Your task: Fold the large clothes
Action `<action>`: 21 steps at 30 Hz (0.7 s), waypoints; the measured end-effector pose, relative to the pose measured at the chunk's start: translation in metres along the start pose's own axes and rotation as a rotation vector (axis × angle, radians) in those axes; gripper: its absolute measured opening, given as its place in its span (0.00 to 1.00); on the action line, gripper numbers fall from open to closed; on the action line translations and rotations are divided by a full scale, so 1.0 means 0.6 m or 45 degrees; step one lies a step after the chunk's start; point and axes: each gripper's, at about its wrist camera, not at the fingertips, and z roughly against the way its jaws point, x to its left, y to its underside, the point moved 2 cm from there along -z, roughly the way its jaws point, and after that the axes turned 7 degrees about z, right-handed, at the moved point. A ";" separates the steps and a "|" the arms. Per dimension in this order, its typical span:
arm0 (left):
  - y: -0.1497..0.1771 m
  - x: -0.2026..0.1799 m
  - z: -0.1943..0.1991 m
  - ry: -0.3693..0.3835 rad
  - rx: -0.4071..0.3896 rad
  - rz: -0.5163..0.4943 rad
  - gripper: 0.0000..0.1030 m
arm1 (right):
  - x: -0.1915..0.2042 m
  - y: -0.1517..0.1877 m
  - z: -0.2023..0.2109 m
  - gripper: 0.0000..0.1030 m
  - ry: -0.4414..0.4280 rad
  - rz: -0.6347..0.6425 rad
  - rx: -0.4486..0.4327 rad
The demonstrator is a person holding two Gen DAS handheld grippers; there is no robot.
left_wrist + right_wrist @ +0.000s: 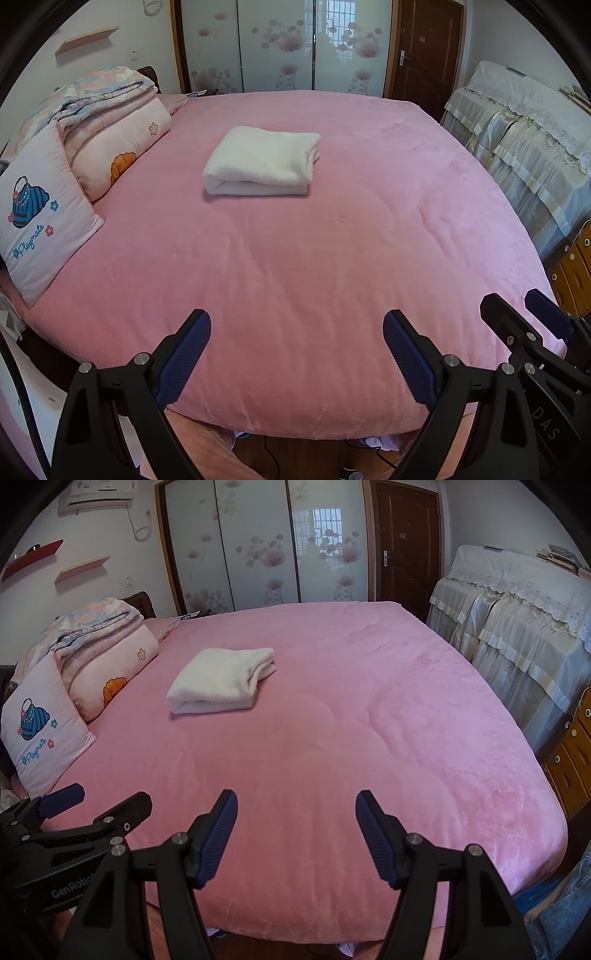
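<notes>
The bedcover (pixel 332 258) was plain pink, the folded garment (pixel 260 162) was white, and the pillow (pixel 40 221) had a blue bag print.

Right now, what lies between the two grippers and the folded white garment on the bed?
Only bare pink bedspread. In both wrist views nothing sits between the open left gripper or open right gripper and the folded white garment.

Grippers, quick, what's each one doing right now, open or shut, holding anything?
Left gripper: open, holding nothing, above the near edge of the bed.
Right gripper: open, holding nothing, also above the near edge.
</notes>
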 end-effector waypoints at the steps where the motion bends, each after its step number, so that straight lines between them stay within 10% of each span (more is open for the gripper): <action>1: 0.000 0.000 0.000 0.001 0.001 0.000 0.91 | 0.000 0.000 0.000 0.65 -0.001 0.000 0.002; 21: 0.000 0.000 -0.010 0.006 0.019 -0.007 0.91 | 0.000 0.004 -0.003 0.65 -0.002 -0.001 0.001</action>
